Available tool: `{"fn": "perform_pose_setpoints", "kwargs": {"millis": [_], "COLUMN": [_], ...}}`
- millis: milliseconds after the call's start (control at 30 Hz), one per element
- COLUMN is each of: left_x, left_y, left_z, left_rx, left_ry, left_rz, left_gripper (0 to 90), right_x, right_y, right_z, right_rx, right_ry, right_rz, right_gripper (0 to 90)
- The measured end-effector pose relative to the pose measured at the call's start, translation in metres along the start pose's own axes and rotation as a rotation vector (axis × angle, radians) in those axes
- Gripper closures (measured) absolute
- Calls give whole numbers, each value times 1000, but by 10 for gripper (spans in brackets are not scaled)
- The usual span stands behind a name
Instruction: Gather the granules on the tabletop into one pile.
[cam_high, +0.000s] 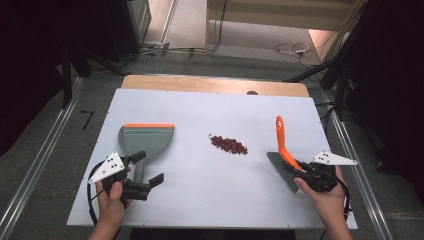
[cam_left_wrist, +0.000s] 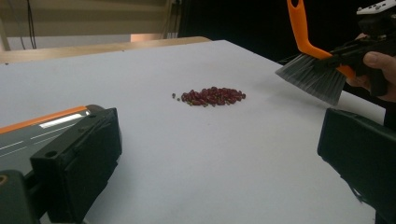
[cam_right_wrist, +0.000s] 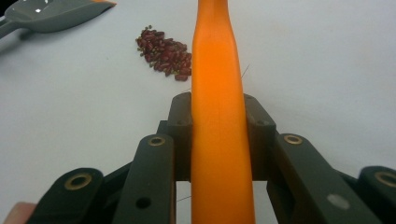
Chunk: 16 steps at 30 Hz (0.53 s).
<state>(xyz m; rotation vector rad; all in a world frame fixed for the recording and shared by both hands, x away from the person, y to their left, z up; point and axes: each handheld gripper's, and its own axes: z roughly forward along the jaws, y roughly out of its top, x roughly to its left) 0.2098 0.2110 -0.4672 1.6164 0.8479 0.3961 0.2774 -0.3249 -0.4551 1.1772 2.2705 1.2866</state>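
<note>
high view: small heap of dark red beans (cam_high: 228, 144) is seen mid-worktop on the white sheet-covered worktop (cam_high: 200, 200). grey plastic dustpan with orange lip (cam_high: 147, 140) lies well to the left of it, its handle between the spread jaws of the left gripper (cam_high: 145, 170), not pinched. grey-bristled hand brush with orange handle (cam_high: 283, 150) is pinched by the right gripper (cam_high: 305, 172).

left gripper view: jaws stand wide apart; dustpan (cam_left_wrist: 42, 126) sits far from the beans (cam_left_wrist: 210, 96). risk judged: an unheld pan may be pushed away by swept beans.

right gripper view: jaws are pressed on the orange handle (cam_right_wrist: 217, 116). risk judged: a hard stroke may scatter the loose beans (cam_right_wrist: 166, 53) past the pan, or the smooth handle may twist in the grip.
</note>
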Motion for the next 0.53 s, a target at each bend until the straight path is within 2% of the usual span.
{"fn": "perform_pose_setpoints", "kwargs": {"millis": [533], "left_x": [-1], "left_y": [0], "left_z": [2], "left_rx": [13], "left_ry": [-2], "left_rz": [11], "left_gripper": [8], "right_x": [-4], "right_y": [-3], "right_z": [2], "right_rx": [5], "right_ry": [-2], "right_rz": [9], "right_gripper": [685]}}
